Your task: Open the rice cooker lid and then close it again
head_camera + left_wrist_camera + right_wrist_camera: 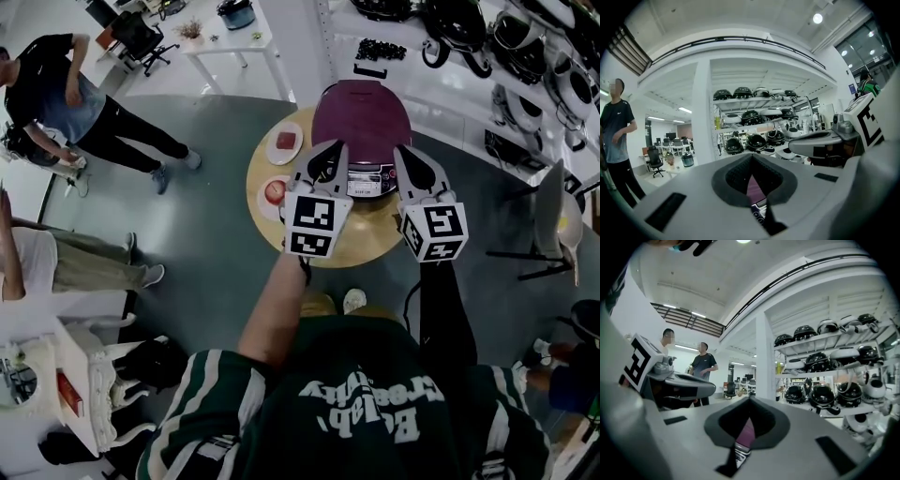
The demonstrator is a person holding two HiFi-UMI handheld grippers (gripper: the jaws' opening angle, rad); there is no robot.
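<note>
Shelving (pixel 487 56) loaded with cookers fills your 2 o'clock, above grey floor (pixel 206 234). Round wooden worktop (pixel 361 246) sits at 12, carrying the rice cooker (pixel 361 117), which has its lid down and its control panel facing you at 6. Two plates (pixel 285 142) at its 9 each hold something red. Your left gripper (pixel 333 150) and right gripper (pixel 401 150) hover by the panel, jaws together and empty.
</note>
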